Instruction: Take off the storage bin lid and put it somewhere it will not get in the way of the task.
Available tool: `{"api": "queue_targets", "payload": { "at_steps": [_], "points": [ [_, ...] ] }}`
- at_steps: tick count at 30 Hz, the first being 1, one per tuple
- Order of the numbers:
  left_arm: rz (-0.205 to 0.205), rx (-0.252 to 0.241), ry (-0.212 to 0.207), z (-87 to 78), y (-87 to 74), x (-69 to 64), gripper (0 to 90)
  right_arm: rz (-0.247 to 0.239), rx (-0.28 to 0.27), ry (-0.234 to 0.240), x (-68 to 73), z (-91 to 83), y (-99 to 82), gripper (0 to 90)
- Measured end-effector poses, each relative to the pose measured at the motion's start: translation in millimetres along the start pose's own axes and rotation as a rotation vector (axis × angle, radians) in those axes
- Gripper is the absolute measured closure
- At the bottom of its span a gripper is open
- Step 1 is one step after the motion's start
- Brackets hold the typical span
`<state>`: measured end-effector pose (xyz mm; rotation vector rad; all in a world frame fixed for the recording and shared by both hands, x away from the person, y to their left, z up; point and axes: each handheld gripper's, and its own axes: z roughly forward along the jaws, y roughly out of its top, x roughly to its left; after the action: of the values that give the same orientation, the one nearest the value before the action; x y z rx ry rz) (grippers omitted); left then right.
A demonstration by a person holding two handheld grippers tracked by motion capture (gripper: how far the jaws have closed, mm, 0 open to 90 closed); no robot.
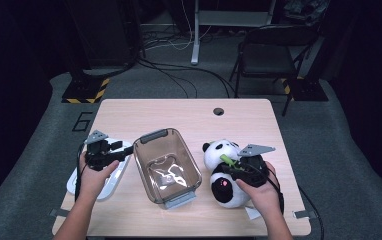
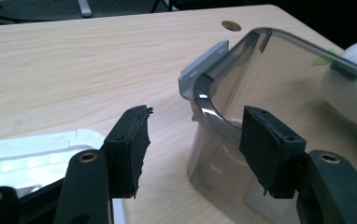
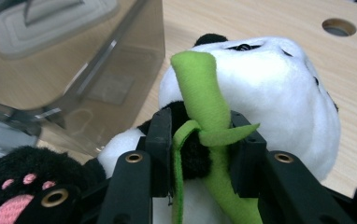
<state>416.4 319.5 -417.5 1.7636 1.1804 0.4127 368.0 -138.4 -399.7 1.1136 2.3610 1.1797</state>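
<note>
At a wooden table (image 1: pixel 129 107), a person's right claw (image 3: pixel 200 144) pinches a plush panda (image 1: pixel 222 172) at the chest, its two black jaws closed on the toy's dark arm and the green felt bamboo stalk (image 3: pixel 202 98) it clutches. The panda lies on the table just to the right of a clear smoke-tinted storage bin (image 1: pixel 166 165), its white head pointing away from the person. The left claw (image 2: pixel 193 144), jaws spread wide and gripping nothing, hovers at the bin's near-left corner, one pad outside the wall and the other reaching over the rim; a white lid (image 1: pixel 106 177) lies flat beneath that hand, to the left of the bin.

The work in hand appears to be lifting the panda into the bin. Done well, the lift would go straight up until the toy's black feet clear the rim, then move left over the opening before lowering. The hold catches soft plush and thin felt, so the body may sag or twist free; a slow, level carry would guard against that. Closing the left claw on the bin wall would keep the light container from sliding when the toy lands.
</note>
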Motion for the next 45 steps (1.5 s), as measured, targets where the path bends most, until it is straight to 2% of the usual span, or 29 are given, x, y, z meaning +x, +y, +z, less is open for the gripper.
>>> {"api": "queue_targets", "payload": {
  "at_steps": [5,7,8,9,10,15,16,20,24,25,26,30,31,33,38,42,45],
  "points": [
    [0.01,0.009,-0.011,10.1,10.8,1.1,41.3,-0.006,-0.026,0.008,1.9,-9.4,7.8,65.3],
    [0.012,0.014,-0.015,15.1,14.6,0.0,41.2,-0.002,-0.037,0.026,1.4,-11.0,10.3,65.4],
    [0.036,0.011,-0.02,17.5,16.3,1.0,41.3,0.002,-0.043,0.045,0.6,-11.6,11.4,65.4],
    [0.04,0.021,-0.022,19.9,18.1,1.0,41.3,0.004,-0.048,0.062,-0.5,-12.1,12.4,65.4],
    [0.042,0.027,-0.015,22.8,19.6,1.0,41.3,0.01,-0.054,0.075,-0.9,-12.6,13.4,65.3],
    [0.034,0.053,0.012,34.4,25.4,5.5,45.7,-0.035,-0.072,0.098,2.0,-17.0,18.7,65.3],
    [0.036,0.045,0.005,36.4,25.6,6.8,47.5,-0.037,-0.075,0.098,2.3,-18.3,19.7,65.3],
    [-0.001,0.046,-0.037,41.2,24.3,8.3,49.7,-0.045,-0.083,0.103,3.6,-22.4,22.2,65.3],
    [0.023,0.067,-0.044,42.9,23.4,5.1,54.2,-0.039,-0.089,0.104,1.8,-24.0,22.6,65.2],
    [0.022,0.076,-0.048,42.8,23.2,4.1,55.8,-0.038,-0.091,0.105,1.1,-24.3,22.6,65.2],
    [0.042,0.082,-0.049,42.8,23.2,3.5,57.5,-0.039,-0.092,0.107,0.9,-24.5,22.7,65.2],
    [0.074,0.128,-0.07,43.1,20.7,-2.5,63.6,-0.044,-0.092,0.103,2.3,-27.0,24.6,65.2],
    [0.084,0.131,-0.069,43.2,20.3,-3.6,64.7,-0.048,-0.091,0.101,2.4,-27.6,25.3,65.1],
    [0.115,0.134,-0.037,42.0,19.1,-7.4,66.3,-0.047,-0.095,0.098,2.5,-28.7,26.4,65.1],
    [0.092,0.132,-0.013,35.2,15.4,-9.2,70.7,-0.053,-0.106,0.093,4.0,-31.8,29.1,65.0],
    [0.058,0.124,-0.012,26.4,9.6,-8.6,70.5,-0.059,-0.108,0.091,4.9,-33.8,31.9,64.9],
    [0.058,0.135,-0.017,18.0,5.4,-10.2,69.8,-0.064,-0.108,0.093,6.4,-36.3,34.9,65.0]
  ]
}}
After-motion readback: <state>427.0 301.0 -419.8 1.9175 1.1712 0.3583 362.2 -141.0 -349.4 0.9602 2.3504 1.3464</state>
